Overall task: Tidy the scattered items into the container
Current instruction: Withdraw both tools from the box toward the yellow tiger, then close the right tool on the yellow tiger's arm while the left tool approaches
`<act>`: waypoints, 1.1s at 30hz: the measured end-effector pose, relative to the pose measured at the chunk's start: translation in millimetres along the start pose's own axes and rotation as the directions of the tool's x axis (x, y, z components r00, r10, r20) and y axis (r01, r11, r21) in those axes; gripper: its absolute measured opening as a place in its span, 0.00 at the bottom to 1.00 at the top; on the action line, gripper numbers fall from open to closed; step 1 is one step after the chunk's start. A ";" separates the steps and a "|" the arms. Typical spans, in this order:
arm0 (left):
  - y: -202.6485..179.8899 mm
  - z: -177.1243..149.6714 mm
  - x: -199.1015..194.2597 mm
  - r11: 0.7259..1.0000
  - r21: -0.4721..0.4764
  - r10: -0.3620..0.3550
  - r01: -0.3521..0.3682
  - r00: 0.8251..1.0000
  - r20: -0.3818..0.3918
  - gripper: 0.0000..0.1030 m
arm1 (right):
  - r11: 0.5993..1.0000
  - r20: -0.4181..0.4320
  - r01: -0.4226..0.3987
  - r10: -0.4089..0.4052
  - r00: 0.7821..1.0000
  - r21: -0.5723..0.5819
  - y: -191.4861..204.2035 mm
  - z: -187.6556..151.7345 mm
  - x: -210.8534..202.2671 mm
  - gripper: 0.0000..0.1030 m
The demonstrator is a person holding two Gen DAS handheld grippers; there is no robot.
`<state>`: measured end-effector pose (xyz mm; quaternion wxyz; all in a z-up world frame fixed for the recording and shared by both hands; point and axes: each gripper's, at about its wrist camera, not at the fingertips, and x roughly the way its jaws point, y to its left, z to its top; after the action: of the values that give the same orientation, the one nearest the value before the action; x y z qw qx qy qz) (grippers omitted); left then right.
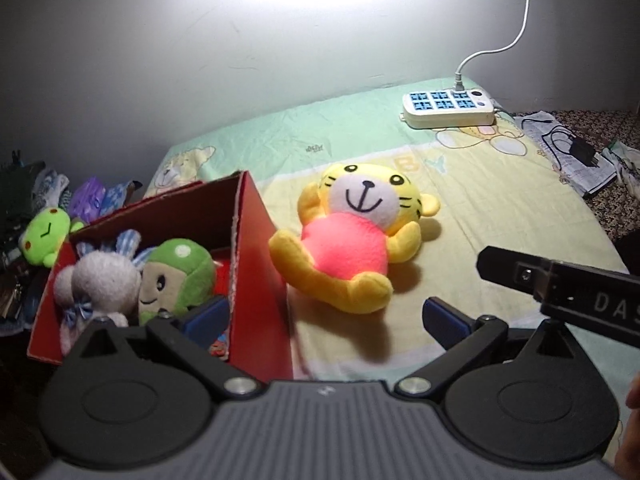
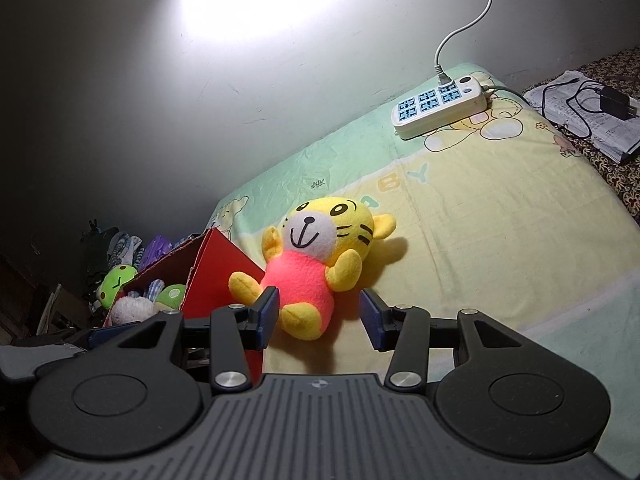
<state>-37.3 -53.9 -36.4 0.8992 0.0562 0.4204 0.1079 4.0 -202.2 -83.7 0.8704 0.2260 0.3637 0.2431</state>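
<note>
Yellow tiger plush [image 1: 352, 236]: one; red box [image 1: 256, 256]: one.

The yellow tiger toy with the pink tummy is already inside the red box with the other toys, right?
Not quite. The yellow tiger toy with the pink tummy lies on the bed sheet beside the red box, not inside it. The left wrist view shows this; the other toys are in the box.

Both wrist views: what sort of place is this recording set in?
Most likely a bedroom at home, lit by a lamp. A bed or mattress with a cartoon-bear sheet stands against a plain wall, soft toys fill a red box, and a power strip lies on the sheet.
</note>
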 end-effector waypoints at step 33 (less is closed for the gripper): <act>-8.5 -33.2 72.6 0.906 0.041 -0.420 0.420 0.907 -0.013 0.99 | 0.979 -0.196 -0.089 0.125 0.973 0.184 -49.2 29.5 90.0 0.45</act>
<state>-16.3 -44.3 -113.3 0.8990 -0.0168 0.4267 -0.0970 94.1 -194.1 -140.2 0.7904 0.2940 0.4592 0.2792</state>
